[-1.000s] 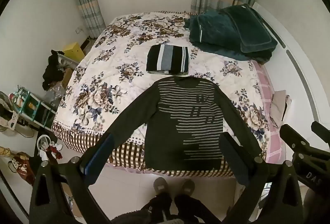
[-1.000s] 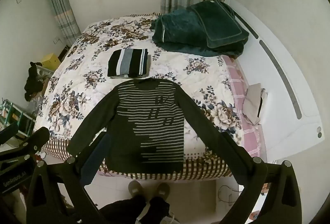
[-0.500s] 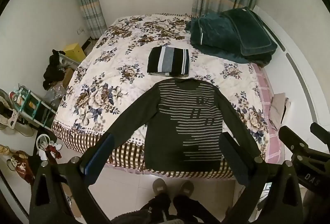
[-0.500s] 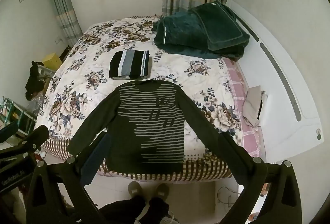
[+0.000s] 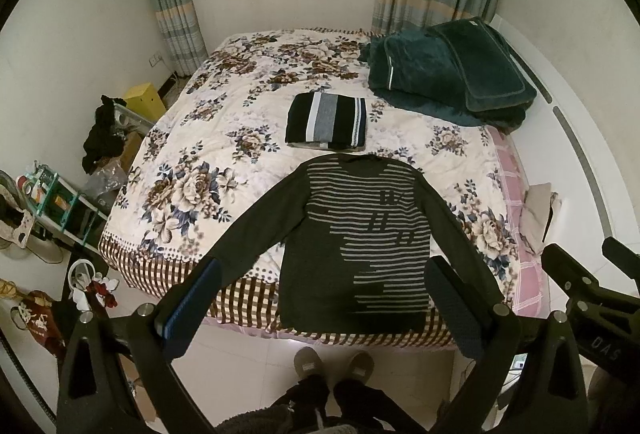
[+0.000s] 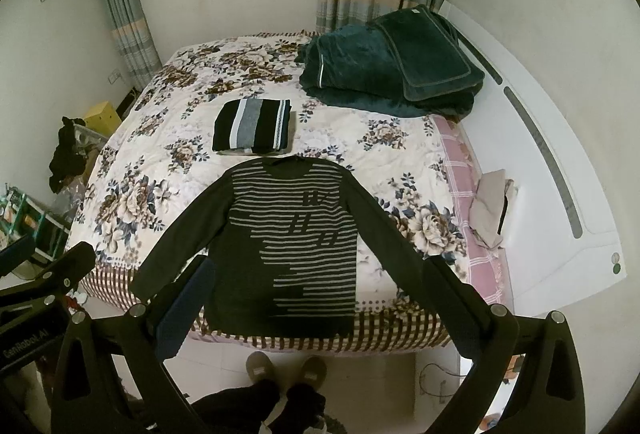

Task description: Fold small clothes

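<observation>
A dark long-sleeved sweater with grey stripes (image 5: 360, 234) (image 6: 296, 238) lies flat, face up, on the near end of a floral bed (image 5: 224, 138) (image 6: 160, 154), sleeves spread, hem at the bed's foot edge. A folded black, grey and white striped garment (image 5: 326, 120) (image 6: 252, 128) lies just beyond its collar. My left gripper (image 5: 324, 298) is open and empty, held high above the floor in front of the bed. My right gripper (image 6: 316, 298) is open and empty at a like height. Neither touches the sweater.
A folded dark green blanket (image 5: 444, 82) (image 6: 388, 70) lies at the bed's far right. A white headboard ledge (image 6: 552, 174) runs along the right with beige cloth (image 6: 488, 206) beside it. Clutter and a shelf (image 5: 52, 202) stand on the left. The person's slippers (image 5: 332, 362) stand at the bed's foot.
Both cameras have tilted or risen slightly, so the bed and sweater sit a little lower in view. Both grippers stay open; nothing on the bed has moved.
</observation>
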`<state>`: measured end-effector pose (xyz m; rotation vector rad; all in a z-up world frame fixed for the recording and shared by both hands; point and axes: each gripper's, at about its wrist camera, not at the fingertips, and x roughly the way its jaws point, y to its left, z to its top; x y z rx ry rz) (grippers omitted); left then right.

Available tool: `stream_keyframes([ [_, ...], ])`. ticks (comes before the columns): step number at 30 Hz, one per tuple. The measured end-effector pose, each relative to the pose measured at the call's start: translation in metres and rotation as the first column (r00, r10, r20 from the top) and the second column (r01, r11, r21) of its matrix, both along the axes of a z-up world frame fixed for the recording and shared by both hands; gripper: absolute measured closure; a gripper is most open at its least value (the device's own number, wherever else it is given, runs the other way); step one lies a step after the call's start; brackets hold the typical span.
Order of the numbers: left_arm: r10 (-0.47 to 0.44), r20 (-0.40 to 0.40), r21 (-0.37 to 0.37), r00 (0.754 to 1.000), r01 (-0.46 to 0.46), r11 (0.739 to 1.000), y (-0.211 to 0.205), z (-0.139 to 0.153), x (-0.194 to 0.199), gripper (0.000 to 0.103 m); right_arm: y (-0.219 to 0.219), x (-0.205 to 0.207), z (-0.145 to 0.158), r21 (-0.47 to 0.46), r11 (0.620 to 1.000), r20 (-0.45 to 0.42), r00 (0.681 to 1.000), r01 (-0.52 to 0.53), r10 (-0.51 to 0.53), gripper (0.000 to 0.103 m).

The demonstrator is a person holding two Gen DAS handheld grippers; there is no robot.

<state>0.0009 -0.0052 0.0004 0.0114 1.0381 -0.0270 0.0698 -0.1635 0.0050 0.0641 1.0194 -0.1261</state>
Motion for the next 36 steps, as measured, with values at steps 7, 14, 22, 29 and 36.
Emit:
stream_keyframes([
  [7, 0.001, 0.004, -0.003, 1.0, -0.001, 1.0, 0.0, 0.0, 0.0, 0.0, 0.006, 0.001, 0.007, -0.001, 1.0, 0.003, 1.0, -0.002, 0.002, 0.0],
  [14, 0.001, 0.006, -0.006, 1.0, -0.001, 1.0, 0.001, 0.0, -0.001, 0.0, 0.008, 0.002, 0.01, -0.002, 1.0, 0.005, 1.0, -0.003, 0.003, 0.0],
  [22, 0.001, 0.01, -0.006, 1.0, -0.001, 1.0, -0.002, 0.005, 0.001, 0.0, 0.009, 0.0, 0.009, -0.002, 1.0, 0.01, 1.0, -0.002, 0.002, 0.0],
  [29, 0.001, 0.013, -0.005, 1.0, -0.001, 1.0, -0.008, 0.013, 0.006, 0.0, 0.008, 0.014, 0.032, -0.002, 1.0, 0.011, 1.0, -0.015, 0.015, 0.0],
  [36, 0.003, 0.016, -0.007, 1.0, -0.003, 1.0, -0.007, 0.012, 0.004, 0.0, 0.009, 0.012, 0.032, -0.003, 1.0, 0.015, 1.0, -0.014, 0.014, 0.0],
])
